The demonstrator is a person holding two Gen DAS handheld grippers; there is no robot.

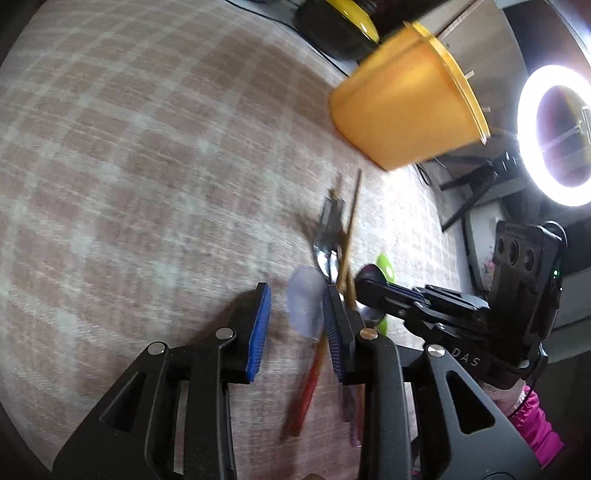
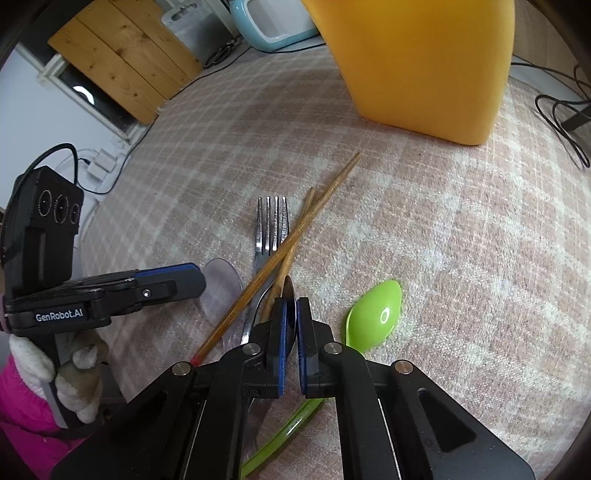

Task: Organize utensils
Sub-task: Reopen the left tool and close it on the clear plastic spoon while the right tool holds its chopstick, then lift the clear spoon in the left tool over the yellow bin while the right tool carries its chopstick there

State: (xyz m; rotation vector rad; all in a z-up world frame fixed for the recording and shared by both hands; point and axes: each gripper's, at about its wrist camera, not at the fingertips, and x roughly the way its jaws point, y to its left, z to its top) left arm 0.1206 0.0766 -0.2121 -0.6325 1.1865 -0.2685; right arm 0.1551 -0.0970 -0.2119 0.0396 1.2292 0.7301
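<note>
A pile of utensils lies on the checked tablecloth: a metal fork [image 2: 272, 225], two wooden chopsticks [image 2: 295, 236], a clear plastic spoon [image 2: 221, 291] and a green plastic spoon [image 2: 376, 314]. My right gripper [image 2: 291, 310] is shut on a metal spoon [image 2: 289, 295], gripping its bowl edge-on. My left gripper [image 1: 295, 314] is open, its fingers either side of the clear spoon [image 1: 304, 299]. An orange-yellow holder cup [image 2: 424, 62] stands behind the pile; it also shows in the left wrist view [image 1: 399, 99].
The table's far edge carries cables [image 2: 561, 110] and a pale blue appliance [image 2: 266, 22]. A bright ring light [image 1: 554, 133] stands beyond the table. A black and yellow object [image 1: 340, 26] sits behind the cup.
</note>
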